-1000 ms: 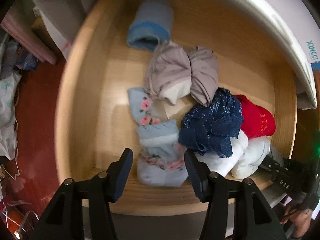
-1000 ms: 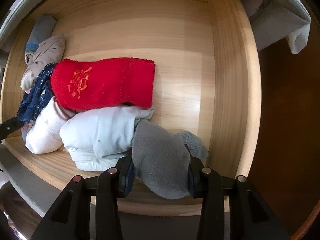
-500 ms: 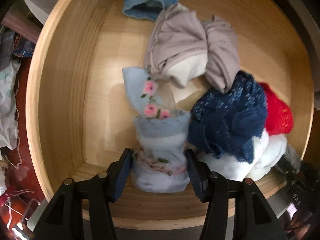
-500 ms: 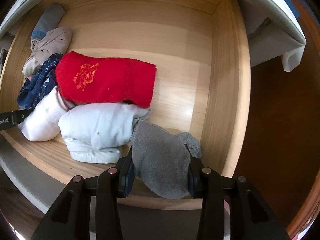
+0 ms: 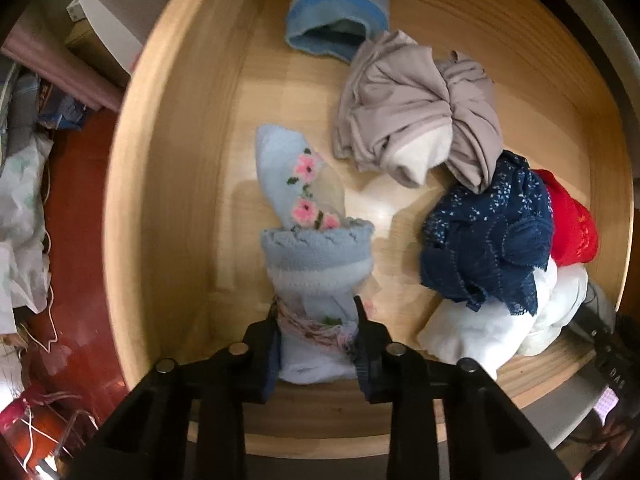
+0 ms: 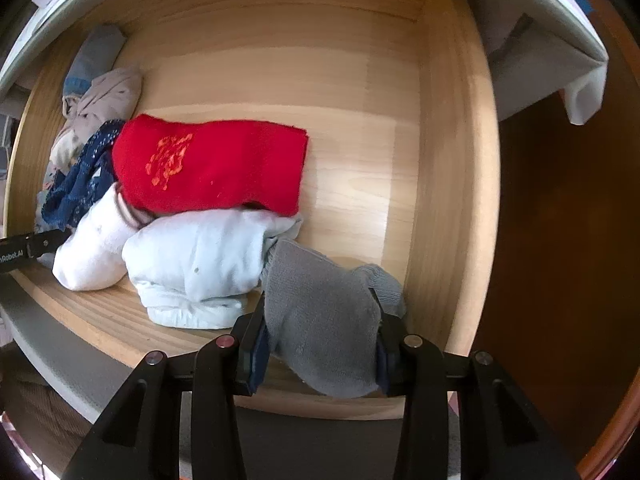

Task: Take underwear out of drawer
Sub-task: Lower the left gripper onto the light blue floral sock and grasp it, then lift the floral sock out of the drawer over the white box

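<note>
A wooden drawer holds several rolled garments. In the left wrist view, a light blue roll with pink flowers stands near the front wall. My left gripper points straight down over it; its jaws are closing, and the pads press the roll's lower end. In the right wrist view, my right gripper is shut on a grey knitted piece at the drawer's front right. That piece's far end touches a pale blue bundle.
Also in the drawer are a blue-edged roll, a beige bundle, a navy lace piece, a red roll and a white roll. The right wall is close. Dark floor with bags lies left.
My left gripper came down over the floral roll, and its jaws narrowed onto it. My right gripper kept its hold on the grey piece and drew back slightly from the drawer.
</note>
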`<state>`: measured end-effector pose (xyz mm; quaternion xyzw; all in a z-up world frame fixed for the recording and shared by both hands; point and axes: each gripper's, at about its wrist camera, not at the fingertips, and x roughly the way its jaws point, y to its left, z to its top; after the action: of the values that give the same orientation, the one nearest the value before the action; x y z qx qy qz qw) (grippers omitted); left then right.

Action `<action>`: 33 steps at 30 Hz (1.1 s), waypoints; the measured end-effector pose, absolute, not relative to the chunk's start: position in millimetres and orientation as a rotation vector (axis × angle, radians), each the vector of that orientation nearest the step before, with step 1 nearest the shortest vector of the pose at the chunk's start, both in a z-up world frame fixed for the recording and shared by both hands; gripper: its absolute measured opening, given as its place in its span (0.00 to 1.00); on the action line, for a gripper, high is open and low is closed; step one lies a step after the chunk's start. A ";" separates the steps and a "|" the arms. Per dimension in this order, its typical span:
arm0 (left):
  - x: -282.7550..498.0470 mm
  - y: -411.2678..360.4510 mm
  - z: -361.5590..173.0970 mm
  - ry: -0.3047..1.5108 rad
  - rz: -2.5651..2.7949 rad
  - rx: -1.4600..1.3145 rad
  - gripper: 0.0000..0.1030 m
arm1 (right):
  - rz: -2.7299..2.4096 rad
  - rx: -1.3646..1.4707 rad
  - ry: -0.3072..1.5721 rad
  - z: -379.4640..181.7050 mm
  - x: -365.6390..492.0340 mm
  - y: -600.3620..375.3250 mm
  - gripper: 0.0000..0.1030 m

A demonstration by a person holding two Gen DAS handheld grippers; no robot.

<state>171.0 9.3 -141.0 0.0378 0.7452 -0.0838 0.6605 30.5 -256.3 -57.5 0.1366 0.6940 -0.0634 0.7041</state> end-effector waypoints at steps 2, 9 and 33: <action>170.7 12.0 -138.4 1.674 -0.198 0.088 0.27 | -0.150 0.298 1.543 -61.2 34.2 -252.0 0.37; 161.2 9.6 -129.5 1.597 -0.219 0.115 0.25 | -0.165 0.307 1.558 -57.5 34.2 -261.7 0.37; 131.4 12.6 13.5 1.227 -0.333 0.129 0.25 | -0.170 0.267 1.594 -90.3 38.8 -243.3 0.37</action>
<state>131.4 12.6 13.5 0.0604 0.5725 -0.1552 0.8028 38.8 -243.3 -90.3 0.1194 0.7123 -0.0760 0.6875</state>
